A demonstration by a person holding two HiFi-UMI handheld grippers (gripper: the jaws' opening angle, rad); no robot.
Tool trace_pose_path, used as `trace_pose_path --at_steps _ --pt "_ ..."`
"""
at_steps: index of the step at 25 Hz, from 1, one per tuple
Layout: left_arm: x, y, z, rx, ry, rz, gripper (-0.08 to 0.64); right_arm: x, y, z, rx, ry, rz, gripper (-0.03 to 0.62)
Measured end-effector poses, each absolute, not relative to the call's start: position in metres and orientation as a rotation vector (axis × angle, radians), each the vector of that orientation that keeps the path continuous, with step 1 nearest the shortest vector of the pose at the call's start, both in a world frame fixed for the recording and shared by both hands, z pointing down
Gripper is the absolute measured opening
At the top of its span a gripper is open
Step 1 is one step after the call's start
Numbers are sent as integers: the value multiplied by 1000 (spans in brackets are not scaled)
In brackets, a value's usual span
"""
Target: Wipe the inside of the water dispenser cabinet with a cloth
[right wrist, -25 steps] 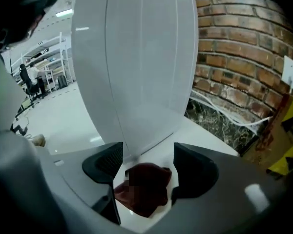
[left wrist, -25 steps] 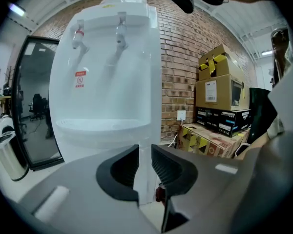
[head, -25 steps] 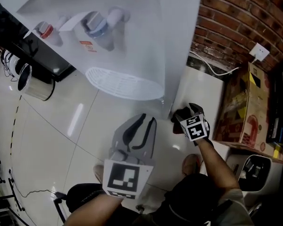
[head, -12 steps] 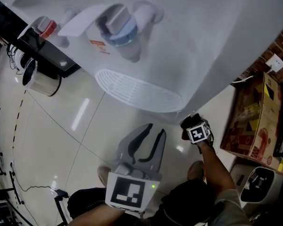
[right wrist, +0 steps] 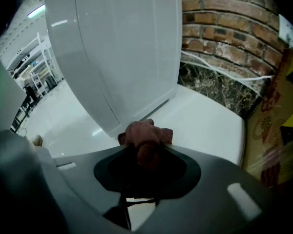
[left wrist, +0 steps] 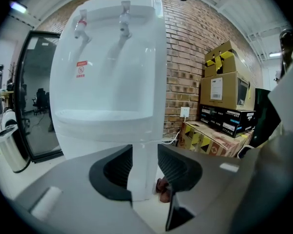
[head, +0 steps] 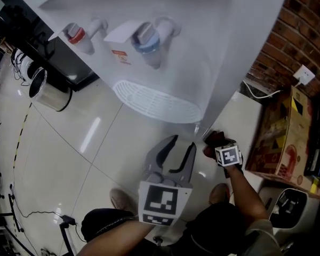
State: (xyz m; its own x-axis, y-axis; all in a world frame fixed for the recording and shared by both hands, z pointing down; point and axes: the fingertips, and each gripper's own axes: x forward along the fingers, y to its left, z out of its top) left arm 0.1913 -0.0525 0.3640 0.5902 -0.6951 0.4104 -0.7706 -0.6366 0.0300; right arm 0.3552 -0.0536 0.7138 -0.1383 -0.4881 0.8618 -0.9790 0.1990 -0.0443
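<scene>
Cloth (right wrist: pixel 145 133): one, reddish-brown and bunched, clamped in the right gripper (right wrist: pixel 146 155). That gripper's jaws have just been closing and now press on the cloth, whose top stands proud of them. It is held low over the floor (head: pixel 69 159), just beside the front right lower corner of the water dispenser (head: pixel 165 47) as the head view shows it.

Left gripper (left wrist: pixel 145 167): jaws have just been opening and stand partly apart. Nothing is between them; the dispenser's corner shows only through the gap, well beyond.

Step in hand, as judged: the cloth is secured and brought to the foot of the unit, but wiping has not begun. No view shows the cabinet's interior. The right gripper view shows only plain white panels with seams, so the door is taken to be still closed.

Next move, as judged: the free left gripper needs to find the door's edge or handle and swing it clear. Its present half-open gap suits pinching a thin edge. The right gripper can then carry the cloth inside without loosening its hold.

Count:
- water dispenser: one
- taps: two, the red tap (head: pixel 77 34) and the blue tap (head: pixel 146 39)
- drip tray (head: pixel 154 101): one
- cloth: one
- grippers: two
- steel bin (head: pixel 48 92): one, towards the floor's left edge
- wall socket (head: pixel 305 74): one
- cardboard boxes (left wrist: pixel 223 89): several stacked by the brick wall; exact number uncertain
</scene>
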Motion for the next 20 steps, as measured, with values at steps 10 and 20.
trace_pose_path --at_steps 10,20 --pt "210 -57 392 2508 -1303 615 264 382 -68 464 1582 -1964 507 133" --pt "214 -78 417 2381 -1469 631 381 349 -42 271 1698 -2090 401 140"
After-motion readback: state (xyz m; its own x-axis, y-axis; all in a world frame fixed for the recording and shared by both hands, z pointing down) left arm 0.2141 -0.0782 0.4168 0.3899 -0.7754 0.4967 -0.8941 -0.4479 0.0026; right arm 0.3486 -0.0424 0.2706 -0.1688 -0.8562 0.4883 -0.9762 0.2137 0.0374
